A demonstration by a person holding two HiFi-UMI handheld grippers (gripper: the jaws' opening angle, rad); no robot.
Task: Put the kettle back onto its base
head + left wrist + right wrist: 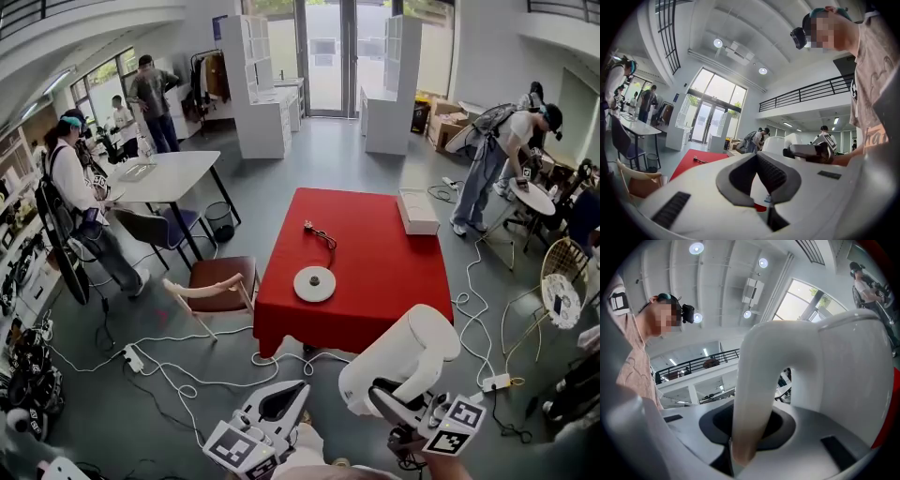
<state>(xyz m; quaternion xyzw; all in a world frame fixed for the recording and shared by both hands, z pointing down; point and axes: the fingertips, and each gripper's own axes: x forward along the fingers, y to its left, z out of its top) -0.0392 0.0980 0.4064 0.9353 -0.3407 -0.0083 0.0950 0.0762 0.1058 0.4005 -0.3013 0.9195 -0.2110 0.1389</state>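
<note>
The round white kettle base lies on the red table, near its front left, with its cord trailing toward the back. The white kettle hangs in the air in front of the table's near edge. My right gripper is shut on its curved handle, and the kettle body fills the right gripper view. My left gripper floats to the kettle's left, jaws open and empty. In the left gripper view the kettle shows past the jaws.
A flat white box sits at the table's far right corner. A wooden chair stands by the table's left side. Cables and a power strip lie on the floor. Several people stand around, and a white table is at the left.
</note>
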